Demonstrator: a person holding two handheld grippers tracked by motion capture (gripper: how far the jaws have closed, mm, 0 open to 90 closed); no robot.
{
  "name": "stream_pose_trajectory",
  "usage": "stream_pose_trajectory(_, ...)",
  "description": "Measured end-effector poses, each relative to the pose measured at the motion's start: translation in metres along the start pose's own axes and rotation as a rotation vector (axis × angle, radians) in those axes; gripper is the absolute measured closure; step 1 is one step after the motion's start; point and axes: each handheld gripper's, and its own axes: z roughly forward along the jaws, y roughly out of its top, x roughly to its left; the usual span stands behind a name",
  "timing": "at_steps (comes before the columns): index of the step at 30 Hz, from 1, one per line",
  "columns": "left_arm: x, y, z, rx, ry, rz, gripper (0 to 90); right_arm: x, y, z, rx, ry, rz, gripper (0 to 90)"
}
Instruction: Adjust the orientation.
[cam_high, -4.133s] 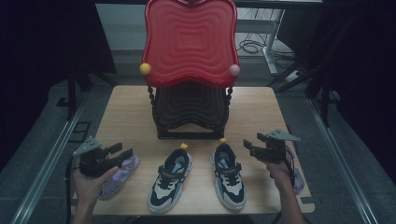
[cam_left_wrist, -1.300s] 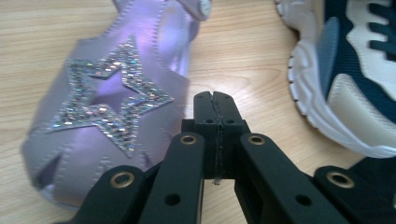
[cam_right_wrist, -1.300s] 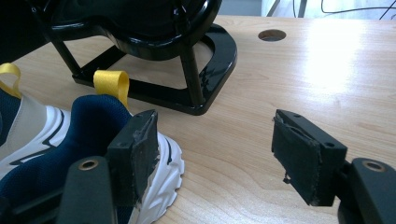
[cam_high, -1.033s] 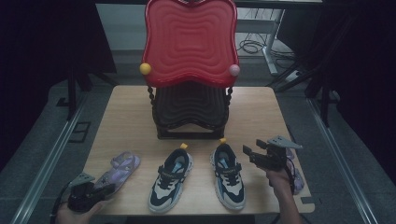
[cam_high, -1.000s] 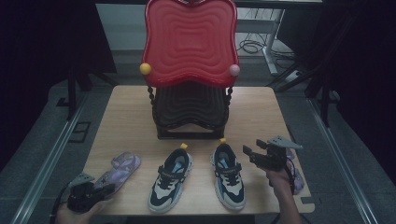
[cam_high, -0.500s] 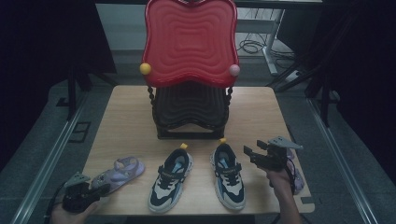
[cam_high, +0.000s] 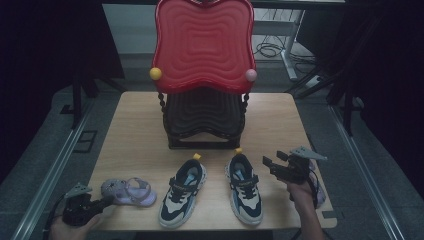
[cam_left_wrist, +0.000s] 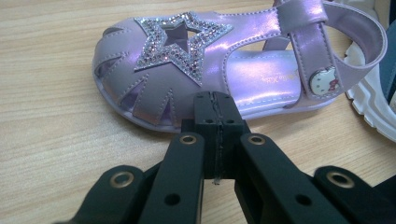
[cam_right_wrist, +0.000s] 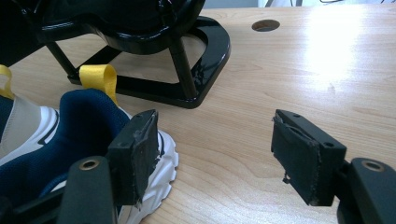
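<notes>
Nudging a purple sandal at the near left of the table, beside two sneakers.

Left gripper with jaws pressed fully together, empty, tips against the sandal's sole edge. Right gripper wide open, empty, poised by the right sneaker heel. Probably next: opening the left jaws to grasp the sandal.
</notes>
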Motion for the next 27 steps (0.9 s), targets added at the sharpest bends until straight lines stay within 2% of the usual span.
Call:
stream_pose_trajectory(13,0.011,0.005,0.002,0.006,0.021,-0.015,90.0,0.001,-0.001,0.0,0.004,-0.01,-0.003,32.2)
stream_pose_trajectory(27,0.019,0.024,0.009,0.045,0.01,0.004,89.9,0.001,-0.003,-0.001,0.007,-0.033,-0.008,32.3)
